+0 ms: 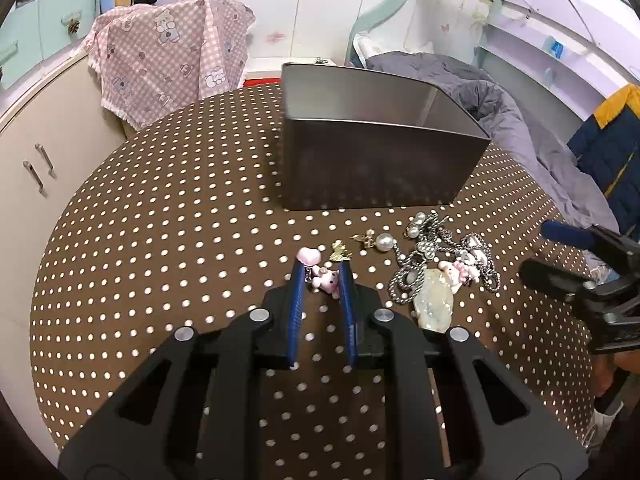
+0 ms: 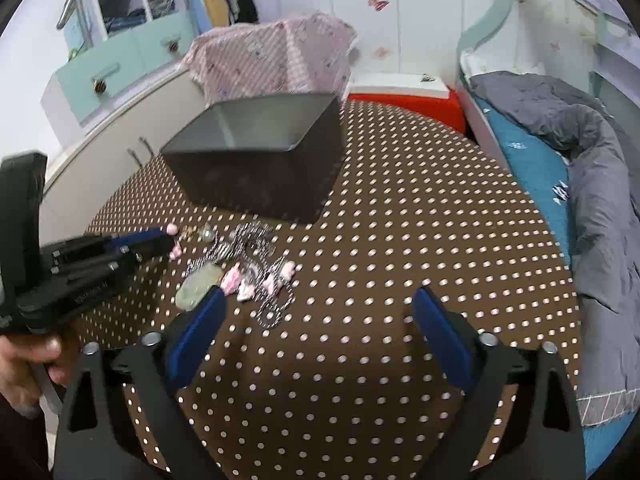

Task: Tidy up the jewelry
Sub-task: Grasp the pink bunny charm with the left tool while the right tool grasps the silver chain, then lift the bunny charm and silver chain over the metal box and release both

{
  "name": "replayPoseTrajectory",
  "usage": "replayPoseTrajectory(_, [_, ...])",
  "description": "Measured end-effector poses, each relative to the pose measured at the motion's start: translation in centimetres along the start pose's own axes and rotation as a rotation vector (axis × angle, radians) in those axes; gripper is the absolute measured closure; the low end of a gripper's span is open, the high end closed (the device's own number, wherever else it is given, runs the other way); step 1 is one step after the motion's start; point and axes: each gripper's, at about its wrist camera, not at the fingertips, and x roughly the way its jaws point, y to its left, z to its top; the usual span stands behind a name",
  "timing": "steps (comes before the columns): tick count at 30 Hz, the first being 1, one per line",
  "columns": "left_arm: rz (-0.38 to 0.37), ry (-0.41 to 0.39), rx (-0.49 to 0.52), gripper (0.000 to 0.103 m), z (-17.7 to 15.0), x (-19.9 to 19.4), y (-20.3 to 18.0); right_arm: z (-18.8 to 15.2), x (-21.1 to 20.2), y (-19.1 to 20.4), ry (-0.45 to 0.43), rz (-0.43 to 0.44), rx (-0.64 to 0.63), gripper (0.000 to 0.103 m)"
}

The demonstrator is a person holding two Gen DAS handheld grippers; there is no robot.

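The right-wrist view is motion-blurred, so the small pieces of jewelry there smear together and single items are hard to separate. In the left-wrist view the grey metal rectangular tin (image 1: 376, 152) shows only its outer front wall and part of its inner walls; its floor is hidden, so what lies inside cannot be told. From the right wrist the tin (image 2: 260, 168) shows more of its pale inner walls, yet its bottom stays out of sight.

The left gripper (image 1: 322, 276) has its blue-padded fingers narrowed around a small pink bunny charm (image 1: 326, 279), which lies between them on the brown white-dotted tablecloth (image 1: 160, 240); whether the pads actually press it cannot be told. A pink heart bead (image 1: 308, 256) sits just past the left fingertip.

To the right lie a gold charm (image 1: 340, 251), a white pearl earring (image 1: 385, 242), a tangled silver chain (image 1: 424, 264), a second pink-and-white bunny pendant (image 1: 460, 270) and a pale green stone pendant (image 1: 434, 304), all in front of the tin.

The right gripper (image 2: 320, 304) stands spread wide, holding nothing, near the pile.

Behind the table hangs a pink checked cloth (image 1: 172, 52).
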Motion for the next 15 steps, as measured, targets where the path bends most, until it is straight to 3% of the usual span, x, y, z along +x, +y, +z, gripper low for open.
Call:
replayPoseTrajectory(4, [-0.002,-0.001,-0.003,0.086,-0.2,-0.3,0.5,0.0,1.1,1.3,0.016,0.011,-0.047,0.034])
replayPoseTrajectory(7, [-0.004,-0.001,-0.008,0.086,-0.6,-0.5,0.8,-0.1,2.0,2.3,0.033,-0.005,-0.103,0.049])
replayPoseTrajectory(9, [-0.009,0.0,-0.012,0.086,-0.5,-0.5,0.9,-0.4,2.2,3.3,0.025,-0.041,-0.166,0.064])
replayPoseTrajectory(11, [-0.011,-0.001,-0.015,0.086,-0.6,-0.6,1.0,-0.4,2.1,3.6,0.026,-0.024,-0.184,0.089])
replayPoseTrajectory(15, [-0.022,-0.004,-0.023,0.086,-0.7,-0.8,1.2,-0.8,1.3,3.4,0.024,0.026,-0.173,0.09])
